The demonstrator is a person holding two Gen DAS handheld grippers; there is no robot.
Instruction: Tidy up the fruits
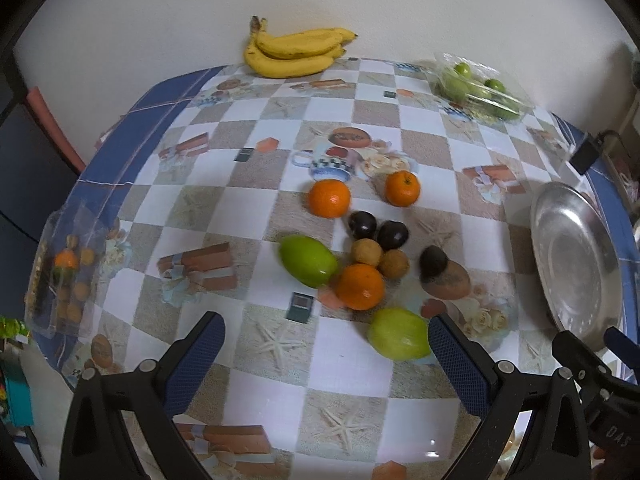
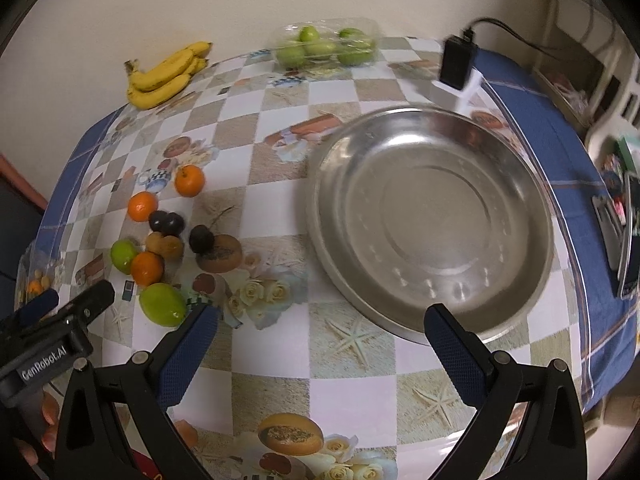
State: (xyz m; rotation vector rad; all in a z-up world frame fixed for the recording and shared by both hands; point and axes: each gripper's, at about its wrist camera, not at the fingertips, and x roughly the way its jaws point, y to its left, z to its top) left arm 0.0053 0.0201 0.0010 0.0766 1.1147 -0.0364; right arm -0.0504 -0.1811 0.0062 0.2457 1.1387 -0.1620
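On the far left of the table (image 1: 248, 216) lies a clear bag of small orange fruits (image 1: 66, 276); I cannot count them. At the back by the wall is one bunch of bananas (image 1: 294, 53).

In the middle is a pile of loose fruit. There are three oranges (image 1: 329, 198), two big green fruits (image 1: 307, 261), three dark round fruits (image 1: 362, 225) and two small brown round fruits (image 1: 366, 252). The nearer green fruit (image 1: 399, 333) lies just beside the right finger of the left gripper (image 1: 326, 354). That gripper's fingers are wide apart and hold nothing.

At the back right is one clear box of green apples (image 2: 326, 46). On the right sits one big silver plate (image 2: 430, 216) with nothing on it. The right gripper (image 2: 320, 350) hangs in front of the plate, fingers wide apart, holding nothing. Behind the plate stands one black box with a cord (image 2: 458, 62).
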